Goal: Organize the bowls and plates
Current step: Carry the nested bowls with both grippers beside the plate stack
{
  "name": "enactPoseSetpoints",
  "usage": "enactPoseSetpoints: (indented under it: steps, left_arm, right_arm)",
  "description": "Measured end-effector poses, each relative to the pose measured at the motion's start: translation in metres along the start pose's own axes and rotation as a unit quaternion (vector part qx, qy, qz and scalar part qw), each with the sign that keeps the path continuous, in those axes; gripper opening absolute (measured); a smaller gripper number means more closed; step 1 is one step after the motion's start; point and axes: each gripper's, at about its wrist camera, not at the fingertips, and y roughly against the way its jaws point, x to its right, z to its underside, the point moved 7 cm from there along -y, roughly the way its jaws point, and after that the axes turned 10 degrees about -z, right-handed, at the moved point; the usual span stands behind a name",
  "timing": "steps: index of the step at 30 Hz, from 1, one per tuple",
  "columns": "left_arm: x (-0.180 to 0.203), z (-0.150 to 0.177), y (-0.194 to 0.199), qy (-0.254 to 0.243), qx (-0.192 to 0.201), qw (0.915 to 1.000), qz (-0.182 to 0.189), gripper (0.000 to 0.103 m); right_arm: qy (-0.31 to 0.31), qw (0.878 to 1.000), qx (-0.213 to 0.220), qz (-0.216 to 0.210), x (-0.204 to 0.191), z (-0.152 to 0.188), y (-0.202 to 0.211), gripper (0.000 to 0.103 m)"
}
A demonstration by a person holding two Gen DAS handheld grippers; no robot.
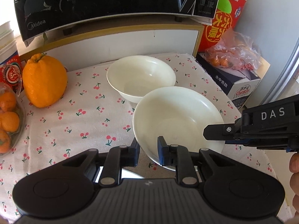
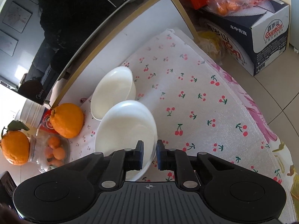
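Two white bowls stand on the cherry-print cloth point(image 1: 78, 115). The near bowl point(image 1: 177, 119) is tilted, its rim between the fingers of my left gripper point(image 1: 148, 154), which is shut on its near edge. My right gripper point(image 2: 150, 154) is shut on the same bowl's point(image 2: 129, 128) right rim; it also shows in the left wrist view point(image 1: 214, 132). The far bowl point(image 1: 141, 76) sits just behind it, touching or nearly touching, and shows in the right wrist view point(image 2: 114, 89).
A black microwave point(image 1: 112, 5) stands on a white shelf behind the bowls. A big orange citrus fruit point(image 1: 44, 80) and a container of small oranges point(image 1: 8, 121) sit left. A dark box point(image 1: 235, 82) with a bag of fruit point(image 1: 233, 54) sits right.
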Motion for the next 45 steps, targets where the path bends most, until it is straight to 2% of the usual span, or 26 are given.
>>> enactPoseSetpoints:
  steps: [8, 22, 34, 41, 45]
  left_arm:
    - [0.000, -0.001, 0.020, 0.003, 0.009, 0.9999, 0.009, 0.018]
    - [0.012, 0.013, 0.062, 0.018, 0.009, 0.9990, 0.041, 0.018]
    - [0.020, 0.038, 0.087, 0.015, 0.006, 0.9980, 0.062, 0.019]
    - [0.029, 0.054, 0.092, 0.005, -0.009, 0.9978, 0.066, 0.021]
    - [0.033, 0.064, 0.092, 0.002, -0.022, 0.9976, 0.066, 0.021]
  right_arm:
    - [-0.001, 1.000, 0.005, -0.004, -0.007, 0.001, 0.015, 0.015]
    - [0.035, 0.999, 0.024, 0.002, -0.026, 0.017, 0.068, 0.015]
    - [0.051, 0.999, 0.012, -0.001, -0.021, 0.043, 0.101, 0.015]
    - [0.055, 0.998, -0.010, 0.000, -0.013, 0.059, 0.112, 0.017]
    - [0.074, 0.997, -0.022, 0.016, -0.011, 0.069, 0.114, 0.018]
